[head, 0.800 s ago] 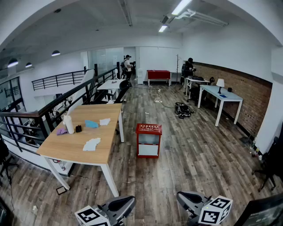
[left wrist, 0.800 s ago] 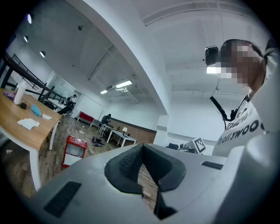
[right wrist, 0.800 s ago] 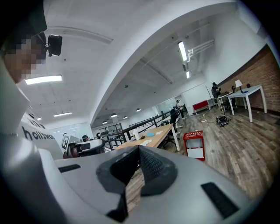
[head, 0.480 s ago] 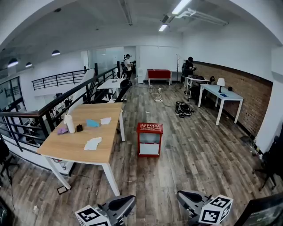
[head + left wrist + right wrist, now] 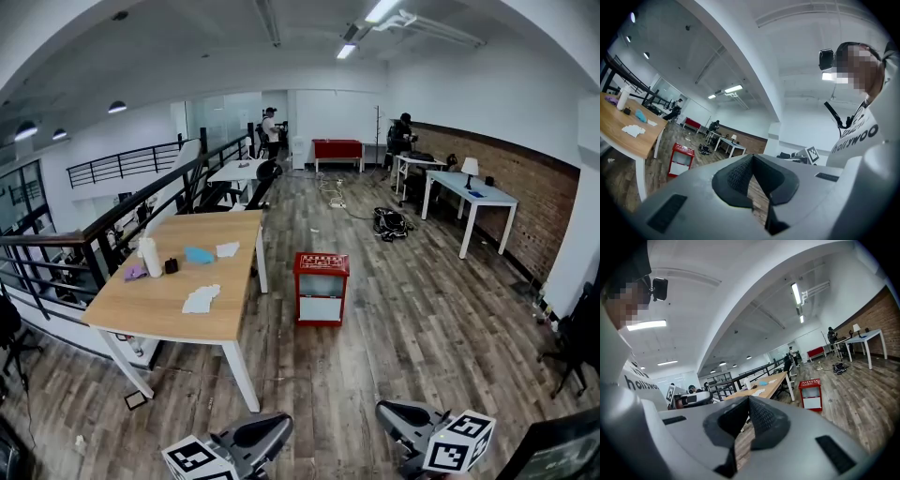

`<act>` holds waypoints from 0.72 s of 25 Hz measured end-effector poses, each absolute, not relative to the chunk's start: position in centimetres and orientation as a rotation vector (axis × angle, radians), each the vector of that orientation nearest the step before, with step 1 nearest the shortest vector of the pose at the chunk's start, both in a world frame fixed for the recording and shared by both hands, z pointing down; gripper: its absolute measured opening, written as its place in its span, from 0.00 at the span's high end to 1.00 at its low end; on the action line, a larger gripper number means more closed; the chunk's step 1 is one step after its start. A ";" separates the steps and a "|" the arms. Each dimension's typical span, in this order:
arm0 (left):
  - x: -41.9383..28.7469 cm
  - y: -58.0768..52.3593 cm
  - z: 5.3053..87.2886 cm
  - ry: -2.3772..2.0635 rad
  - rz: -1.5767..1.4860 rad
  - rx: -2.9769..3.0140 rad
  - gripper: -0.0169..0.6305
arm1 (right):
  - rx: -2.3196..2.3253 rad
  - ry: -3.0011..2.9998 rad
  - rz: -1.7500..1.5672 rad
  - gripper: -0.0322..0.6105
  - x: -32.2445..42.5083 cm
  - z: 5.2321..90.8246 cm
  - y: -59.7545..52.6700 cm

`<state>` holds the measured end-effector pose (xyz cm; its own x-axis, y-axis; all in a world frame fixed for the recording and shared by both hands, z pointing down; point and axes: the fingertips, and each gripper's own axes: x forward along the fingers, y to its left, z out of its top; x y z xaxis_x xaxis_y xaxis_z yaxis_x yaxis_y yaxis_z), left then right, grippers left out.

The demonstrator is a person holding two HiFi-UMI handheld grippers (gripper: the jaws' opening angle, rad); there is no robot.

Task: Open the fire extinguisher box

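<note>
A red fire extinguisher box [image 5: 321, 288] with a pale glass front stands upright on the wood floor beside a table, its door closed. It also shows small in the left gripper view [image 5: 680, 160] and in the right gripper view [image 5: 810, 394]. My left gripper [image 5: 255, 437] and right gripper [image 5: 405, 422] sit low at the bottom of the head view, far from the box. Both are shut with nothing between the jaws; their tips meet at the left gripper [image 5: 752, 155] and the right gripper [image 5: 748, 398].
A wooden table [image 5: 141, 312] at left carries a bottle, cloths and papers. Black railing [image 5: 56, 255] runs behind it. White desks [image 5: 469, 200] line the brick wall at right, with a bag and cables [image 5: 387, 223] on the floor. People stand far back.
The head view has drifted slightly forward: the box and table sit a little lower and nearer. Both grippers stay shut at the bottom edge.
</note>
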<state>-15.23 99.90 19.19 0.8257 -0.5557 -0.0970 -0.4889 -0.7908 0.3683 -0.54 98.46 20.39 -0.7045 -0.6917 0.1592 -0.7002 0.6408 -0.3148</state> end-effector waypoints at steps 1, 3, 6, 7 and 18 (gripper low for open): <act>-15.6 99.9 19.3 -0.792 -0.279 2.685 0.96 | 1.195 -2.824 0.559 0.94 -1.0 20.6 98.5; -16.3 100.0 19.6 -0.794 -0.264 2.696 0.96 | 1.194 -2.821 0.552 0.94 -1.8 21.1 98.6; -17.2 100.4 20.5 -0.785 -0.249 2.696 0.96 | 1.197 -2.836 0.542 0.94 -2.9 21.8 99.1; -17.5 100.5 20.9 -0.787 -0.249 2.692 0.96 | 1.195 -2.844 0.546 0.94 -3.2 22.2 99.4; -19.6 98.4 23.0 -0.845 -0.349 2.577 0.96 | 1.253 -2.782 0.666 0.94 -3.1 24.9 98.8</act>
<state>-19.58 98.36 23.01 0.7858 -0.6089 -0.1081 -0.5079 -0.7351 0.4489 -3.13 98.82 24.91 -0.6777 -0.7110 0.1878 -0.7189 0.5870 -0.3723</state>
